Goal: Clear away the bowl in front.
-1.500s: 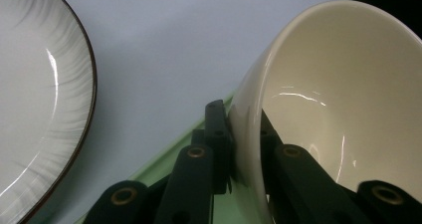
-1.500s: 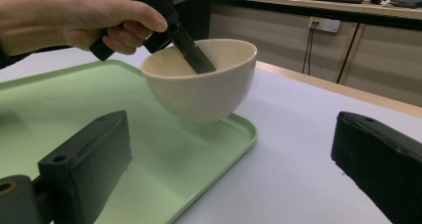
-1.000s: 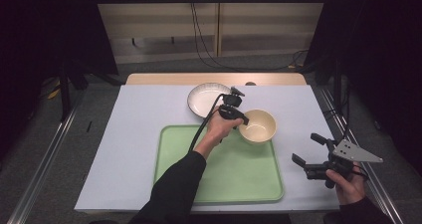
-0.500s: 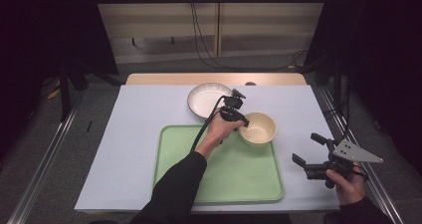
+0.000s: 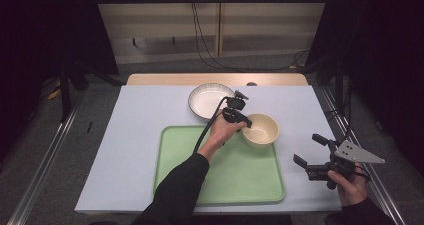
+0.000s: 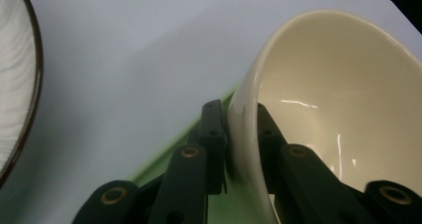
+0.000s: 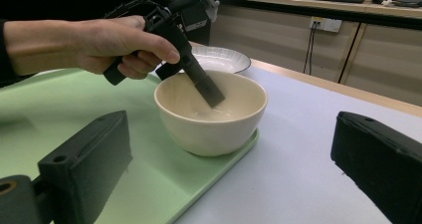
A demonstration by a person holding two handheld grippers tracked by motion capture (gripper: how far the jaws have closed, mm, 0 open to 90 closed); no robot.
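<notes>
From the high view, I see my left gripper (image 5: 238, 116) pinching the near-left rim of the cream bowl (image 5: 260, 130), which sits at the tray's (image 5: 220, 185) one-o'clock corner, the white plate (image 5: 210, 99) just beyond at eleven o'clock from it. My right gripper (image 5: 316, 155) waits spread at four o'clock, well apart. In the left gripper view, one jaw lies inside the bowl wall (image 6: 244, 124), one outside, pressed on it. In the right gripper view, the bowl (image 7: 211, 114) sits dead ahead at twelve, overhanging the tray edge (image 7: 219, 169); my left hand (image 7: 109, 45) is the nearer.
</notes>
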